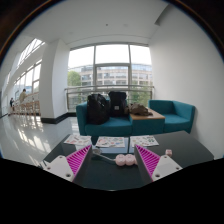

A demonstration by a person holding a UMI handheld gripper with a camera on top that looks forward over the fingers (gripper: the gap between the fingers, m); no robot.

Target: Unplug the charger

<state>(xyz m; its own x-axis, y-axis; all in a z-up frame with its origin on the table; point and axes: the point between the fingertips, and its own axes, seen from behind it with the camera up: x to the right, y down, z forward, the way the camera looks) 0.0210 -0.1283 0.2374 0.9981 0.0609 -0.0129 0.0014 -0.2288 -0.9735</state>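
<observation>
A small pale pink lumpy object, probably the charger, lies on the dark table between my fingers, nearer the right one. A thin light cable runs from it toward the left finger. My gripper is open, with its magenta pads well apart on either side and touching nothing. I cannot make out any socket or plug.
Printed sheets lie on the table beyond the fingers. A small white item sits to the right. Behind the table stands a teal sofa with a black backpack on it, before large windows.
</observation>
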